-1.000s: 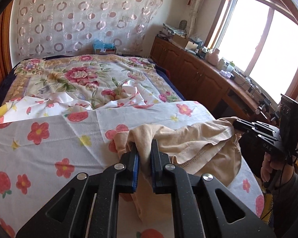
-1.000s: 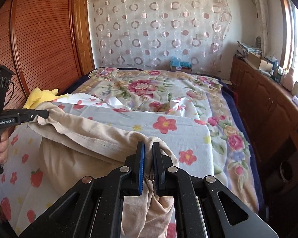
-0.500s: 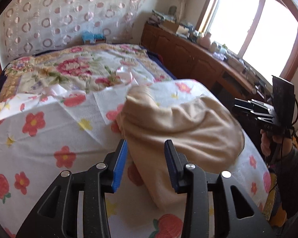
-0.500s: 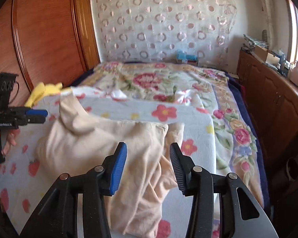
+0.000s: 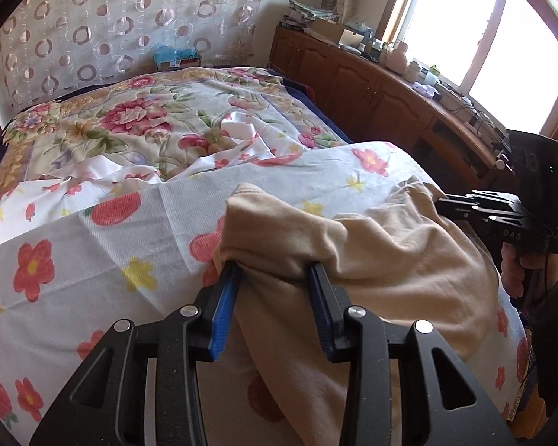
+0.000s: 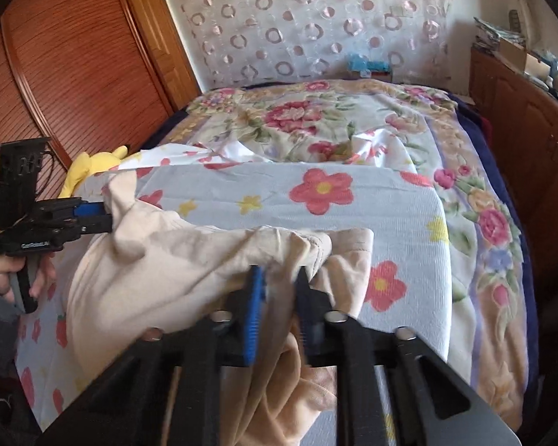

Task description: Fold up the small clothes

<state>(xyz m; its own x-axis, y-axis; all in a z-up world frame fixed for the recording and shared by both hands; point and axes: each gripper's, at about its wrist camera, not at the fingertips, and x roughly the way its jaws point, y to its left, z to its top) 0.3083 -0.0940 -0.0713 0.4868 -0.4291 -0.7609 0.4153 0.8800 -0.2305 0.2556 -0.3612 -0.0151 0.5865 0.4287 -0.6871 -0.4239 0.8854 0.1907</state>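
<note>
The beige garment point(image 5: 390, 260) lies bunched on the near end of the bed point(image 5: 93, 245). Left claw point(image 5: 275, 271) stands apart around a fold; right claw point(image 6: 279, 278) is clamped on its edge.

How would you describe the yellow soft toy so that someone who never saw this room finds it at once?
Start at the bed with the flowered sheets. Go to its side nearest the brown wooden wardrobe. The toy lies there at the bed's edge, partly hidden behind the white sheet; it is the only plain bright yellow thing, while everything around it is flowered or beige.
</note>
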